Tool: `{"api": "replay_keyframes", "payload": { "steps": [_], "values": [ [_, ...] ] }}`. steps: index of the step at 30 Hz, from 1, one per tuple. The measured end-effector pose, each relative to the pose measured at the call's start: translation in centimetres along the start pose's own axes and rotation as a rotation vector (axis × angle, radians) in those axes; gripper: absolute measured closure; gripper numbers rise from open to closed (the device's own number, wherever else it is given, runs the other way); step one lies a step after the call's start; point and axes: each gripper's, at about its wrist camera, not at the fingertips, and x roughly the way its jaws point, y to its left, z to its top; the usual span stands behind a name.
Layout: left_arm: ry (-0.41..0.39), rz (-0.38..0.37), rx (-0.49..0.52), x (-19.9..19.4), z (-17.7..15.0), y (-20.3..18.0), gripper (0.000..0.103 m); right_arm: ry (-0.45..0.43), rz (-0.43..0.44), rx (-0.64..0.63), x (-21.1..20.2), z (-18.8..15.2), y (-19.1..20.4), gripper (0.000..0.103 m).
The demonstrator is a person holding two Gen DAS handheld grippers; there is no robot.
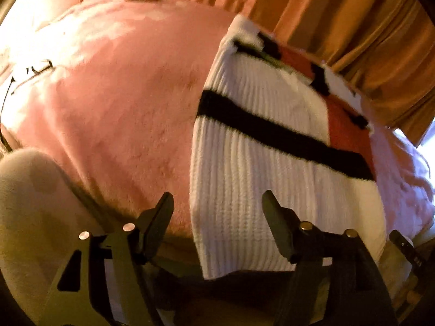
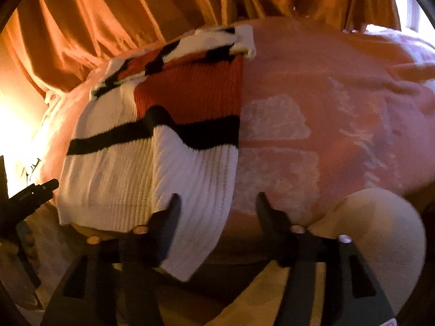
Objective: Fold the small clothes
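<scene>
Now | left gripper (image 1: 217,203): jaws apart, released | right gripper (image 2: 217,203): jaws apart, released | striped knit garment (image 1: 258,176): folded flat on pink blanket (image 1: 122,122), near edge between each gripper's fingers | orange curtain (image 2: 122,27) behind

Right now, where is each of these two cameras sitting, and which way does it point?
Left wrist view: it sits on the left tool, looking down along its open fingers at a white knit garment on a pink blanket; the right tool's tip shows at the right edge.
Right wrist view: it sits on the right tool, looking down at the same garment; the left tool shows at the left edge.
Shared: garment, blanket, orange curtain.
</scene>
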Motion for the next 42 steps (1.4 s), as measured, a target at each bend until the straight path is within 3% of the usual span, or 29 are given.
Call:
{"api": "replay_keyframes", "payload": {
  "steps": [2,5,6,7,8,11,13,18,21,25,28,30,31,33,34,36,37,38,42],
  "values": [
    [0.069,-0.043,-0.021,1.2,-0.2,0.0,0.037,0.041,0.027,0.024,1.2,-0.1,0.0,0.044],
    [0.072,-0.063,-0.001,1.4,-0.3,-0.6,0.04,0.099,0.102,0.099,2.6,-0.4,-0.5,0.044],
    [0.071,-0.067,-0.003,1.4,-0.2,-0.8,0.046,0.118,0.137,0.12,3.0,-0.6,-0.5,0.056],
    [0.088,-0.113,-0.013,1.7,0.1,-0.8,0.073,0.131,0.171,0.129,3.3,-0.8,-0.5,0.074],
    [0.104,-0.15,-0.029,1.8,0.3,-0.7,0.095,0.132,0.216,0.156,3.3,-0.8,-0.5,0.098],
    [0.075,-0.293,-0.117,-0.5,2.0,-0.3,0.097,0.04,0.27,0.159,0.7,0.4,-0.1,0.099],
    [-0.012,-0.353,-0.103,-3.6,3.8,-0.8,0.097,-0.061,0.303,0.146,-2.3,2.5,0.2,0.099],
    [-0.232,-0.384,0.011,-9.1,10.6,-3.5,0.097,-0.301,0.304,0.022,-7.7,10.8,1.5,0.099],
    [-0.34,-0.33,0.076,-9.8,14.6,-5.5,0.097,-0.378,0.266,-0.038,-6.8,16.9,1.9,0.099],
    [-0.443,-0.203,0.125,-7.0,21.5,-7.7,0.097,-0.365,0.244,-0.02,-1.5,24.9,1.4,0.099],
    [-0.441,-0.113,0.106,-1.8,26.6,-9.2,0.097,-0.293,0.229,0.054,5.0,30.2,0.2,0.098],
    [-0.398,-0.061,0.103,1.8,29.0,-9.4,0.097,-0.212,0.217,0.093,9.6,32.4,0.0,0.094],
    [-0.343,-0.083,0.084,3.8,29.8,-9.1,0.096,-0.167,0.176,0.11,12.2,33.1,-0.3,0.092],
    [-0.32,-0.111,0.078,4.7,29.7,-8.7,0.096,-0.152,0.102,0.084,14.2,33.4,-0.4,0.087],
    [-0.314,-0.134,0.102,4.6,28.7,-8.3,0.092,-0.152,0.087,0.059,14.5,33.1,-0.5,0.083],
    [-0.264,-0.173,0.18,4.6,26.0,-7.8,0.076,-0.179,0.08,0.033,13.8,32.2,-0.6,0.062],
    [-0.241,-0.178,0.209,4.7,24.8,-7.6,0.057,-0.2,0.079,0.014,12.9,31.3,-0.6,0.06],
    [-0.205,-0.178,0.244,4.9,23.0,-7.3,0.046,-0.209,0.083,0.0,12.5,30.8,-0.8,0.06],
    [-0.044,-0.152,0.3,8.7,18.8,-7.3,0.043,-0.229,0.076,-0.05,10.9,28.3,-0.4,0.05]
  ]
}}
